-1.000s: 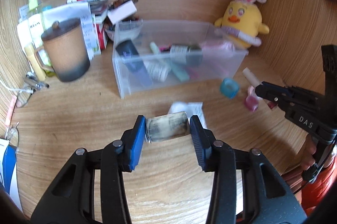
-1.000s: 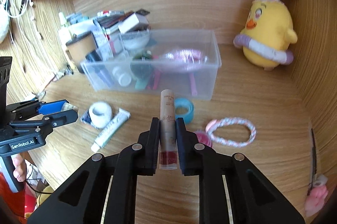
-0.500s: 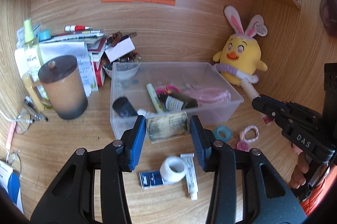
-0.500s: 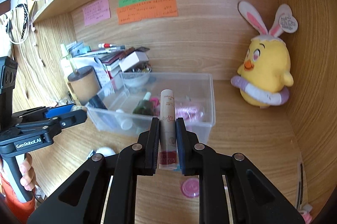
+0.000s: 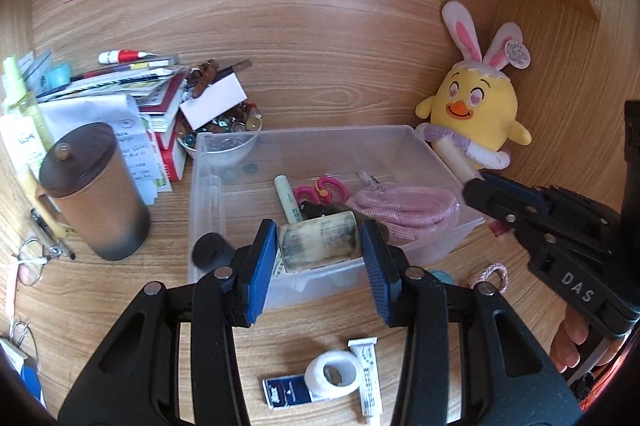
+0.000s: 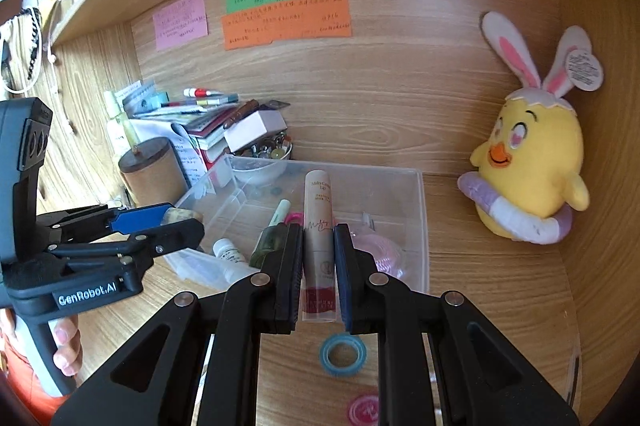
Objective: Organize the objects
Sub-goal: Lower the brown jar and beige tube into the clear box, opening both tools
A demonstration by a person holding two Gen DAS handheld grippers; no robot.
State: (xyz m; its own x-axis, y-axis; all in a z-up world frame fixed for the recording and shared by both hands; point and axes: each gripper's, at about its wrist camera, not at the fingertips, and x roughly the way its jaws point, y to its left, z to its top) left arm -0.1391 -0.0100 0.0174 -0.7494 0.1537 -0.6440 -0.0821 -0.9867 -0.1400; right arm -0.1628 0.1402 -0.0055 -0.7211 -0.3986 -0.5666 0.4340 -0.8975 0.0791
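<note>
Beige tube (image 6: 319,238) upright, pinched between fingers (image 6: 345,266)

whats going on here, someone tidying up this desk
A person is sorting desk clutter into a clear plastic bin, with hand-held tongs in each hand. The left tongs grip a small worn jar; the right tongs are shut on a lip gloss tube. Both are held near the bin. A gauze roll, a small white tube and a blue tape ring lie on the desk.
</note>
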